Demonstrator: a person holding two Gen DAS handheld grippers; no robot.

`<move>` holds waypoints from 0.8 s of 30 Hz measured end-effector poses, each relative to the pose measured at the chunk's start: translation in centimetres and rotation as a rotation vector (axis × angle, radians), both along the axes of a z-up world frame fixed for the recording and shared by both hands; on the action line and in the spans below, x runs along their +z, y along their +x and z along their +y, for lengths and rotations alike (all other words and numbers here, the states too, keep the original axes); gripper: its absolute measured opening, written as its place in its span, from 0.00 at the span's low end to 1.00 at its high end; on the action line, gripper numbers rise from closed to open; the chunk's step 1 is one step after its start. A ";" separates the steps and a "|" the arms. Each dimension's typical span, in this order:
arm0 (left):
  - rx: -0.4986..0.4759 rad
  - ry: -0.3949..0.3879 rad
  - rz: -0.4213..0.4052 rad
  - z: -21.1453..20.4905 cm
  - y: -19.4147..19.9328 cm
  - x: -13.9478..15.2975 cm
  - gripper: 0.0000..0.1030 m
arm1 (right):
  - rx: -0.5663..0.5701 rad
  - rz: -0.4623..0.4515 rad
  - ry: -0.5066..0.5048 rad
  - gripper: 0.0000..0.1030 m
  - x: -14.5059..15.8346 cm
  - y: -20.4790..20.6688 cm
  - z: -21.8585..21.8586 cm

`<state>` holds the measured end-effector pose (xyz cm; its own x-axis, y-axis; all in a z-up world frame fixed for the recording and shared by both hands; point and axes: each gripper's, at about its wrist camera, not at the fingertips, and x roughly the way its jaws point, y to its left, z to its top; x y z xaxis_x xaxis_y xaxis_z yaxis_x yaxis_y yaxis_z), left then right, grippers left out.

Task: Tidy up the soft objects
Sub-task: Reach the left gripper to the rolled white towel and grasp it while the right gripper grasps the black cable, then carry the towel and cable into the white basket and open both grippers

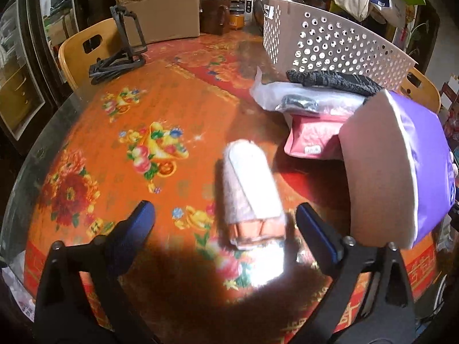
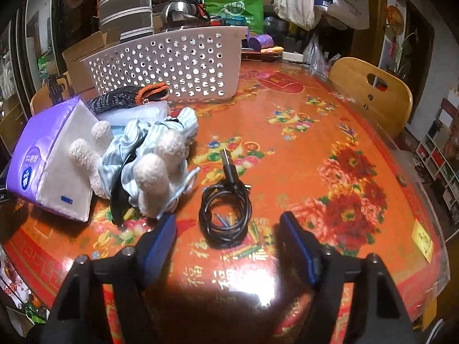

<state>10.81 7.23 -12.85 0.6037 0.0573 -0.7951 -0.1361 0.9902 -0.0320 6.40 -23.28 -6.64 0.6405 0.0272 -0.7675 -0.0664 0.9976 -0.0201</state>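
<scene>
In the left wrist view a small wrapped tissue pack (image 1: 252,192) lies on the table between my open left gripper's (image 1: 226,215) fingers, just ahead of them. A purple tissue pack (image 1: 401,166) stands at right, behind it a pink pouch (image 1: 312,137), a clear bag (image 1: 301,100) and a dark knit item (image 1: 335,78). In the right wrist view my right gripper (image 2: 229,226) is open over a coiled black cable (image 2: 226,209). A plush toy in striped cloth (image 2: 146,160) lies left of it, beside the purple tissue pack (image 2: 48,157) and knit item (image 2: 129,97).
A white perforated basket (image 1: 330,43) (image 2: 172,63) stands at the back of the red floral table. A cardboard box (image 1: 160,8), black stand (image 1: 123,46), jars and kettle crowd the far edge. Wooden chairs (image 2: 370,91) flank the table.
</scene>
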 end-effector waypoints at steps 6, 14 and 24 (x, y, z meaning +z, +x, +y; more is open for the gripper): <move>-0.020 0.000 -0.022 -0.1 0.5 0.6 0.61 | 0.004 -0.007 0.003 0.36 0.2 0.7 -0.1; -0.051 -0.009 -0.050 -0.7 -0.2 0.9 0.30 | 0.019 -0.020 0.005 0.35 0.1 0.7 -0.1; -0.046 -0.012 -0.081 -0.2 -1.6 1.7 0.30 | 0.030 -0.036 0.042 0.35 0.7 -0.1 -0.5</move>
<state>9.26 7.01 -11.14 0.6681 0.0186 -0.7439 -0.0865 0.9949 -0.0528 6.29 -23.81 -5.97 0.6661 0.0782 -0.7417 -0.0962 0.9952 0.0185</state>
